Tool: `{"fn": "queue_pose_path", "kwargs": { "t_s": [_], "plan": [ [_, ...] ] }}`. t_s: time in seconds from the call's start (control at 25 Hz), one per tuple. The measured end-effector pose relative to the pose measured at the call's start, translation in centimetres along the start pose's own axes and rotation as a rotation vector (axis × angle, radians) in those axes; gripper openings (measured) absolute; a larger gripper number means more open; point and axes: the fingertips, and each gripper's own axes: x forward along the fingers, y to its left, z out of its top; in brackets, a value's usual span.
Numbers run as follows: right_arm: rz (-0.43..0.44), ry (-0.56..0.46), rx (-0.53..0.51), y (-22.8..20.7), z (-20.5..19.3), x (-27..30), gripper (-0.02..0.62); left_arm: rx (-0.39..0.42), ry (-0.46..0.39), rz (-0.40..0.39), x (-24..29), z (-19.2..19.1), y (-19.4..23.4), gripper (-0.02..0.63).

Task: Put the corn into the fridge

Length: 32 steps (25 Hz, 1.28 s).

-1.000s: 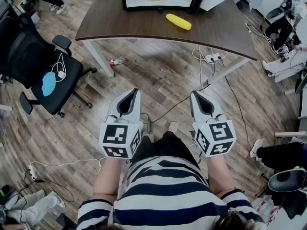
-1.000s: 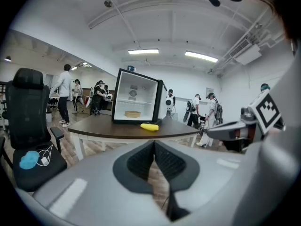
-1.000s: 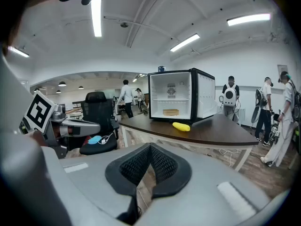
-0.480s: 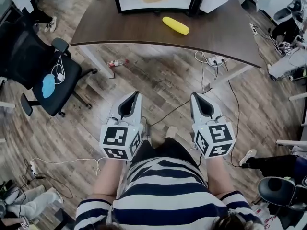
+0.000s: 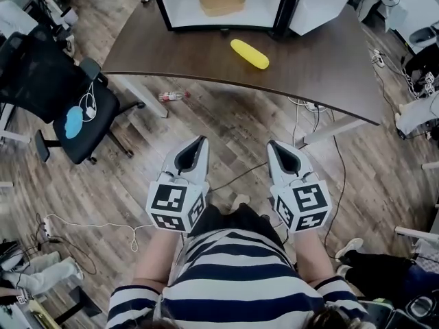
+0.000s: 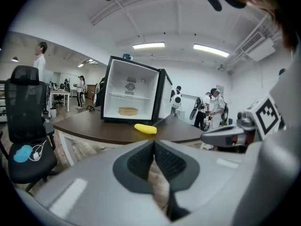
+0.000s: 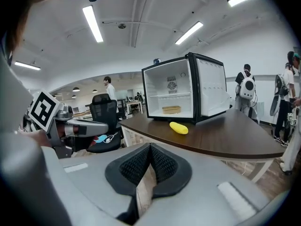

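Corn [image 5: 250,53] lies on the table [image 5: 158,46], far side, before the open fridge [image 5: 163,5]. Left tongs [image 5: 195,146] and right tongs [image 5: 276,148]: clenched, empty, near side.

The head view's top edge cuts off the fridge [image 5: 264,7] and its door [image 5: 321,0], the left cube [image 5: 175,204] and right cube [image 5: 302,205] hide the hands, and the tan tray [image 5: 222,3] is too small to tell what it holds.

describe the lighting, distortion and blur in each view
Head view: even light, sharp, with a soft shadow on the floor under the table. Left gripper view: strong fisheye bend, dark corners, bright ceiling lights, the close jaws soft. Right gripper view: same fisheye, ceiling strip blown out, corn fairly sharp.
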Motion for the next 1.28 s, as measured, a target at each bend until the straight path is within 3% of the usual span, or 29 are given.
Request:
{"fn": "queue_pose_path", "kwargs": {
  "t_s": [0.68, 0.96, 1.28],
  "plan": [
    [0.055, 0.006, -0.044, -3.1, 0.0, 0.1, -0.006, -0.021, -0.032, 0.048, 1.2, 0.9, -2.1, 0.000],
    [0.098, 0.007, -0.056, -2.7, 0.8, 2.3, 0.016, -0.013, -0.047, 0.081, 1.9, 1.7, -0.6, 0.000],
    [0.113, 0.027, -0.086, -4.0, 2.1, 7.2, 0.068, -0.016, -0.041, 0.066, 6.6, 2.3, 2.2, 0.000]
  ]
}}
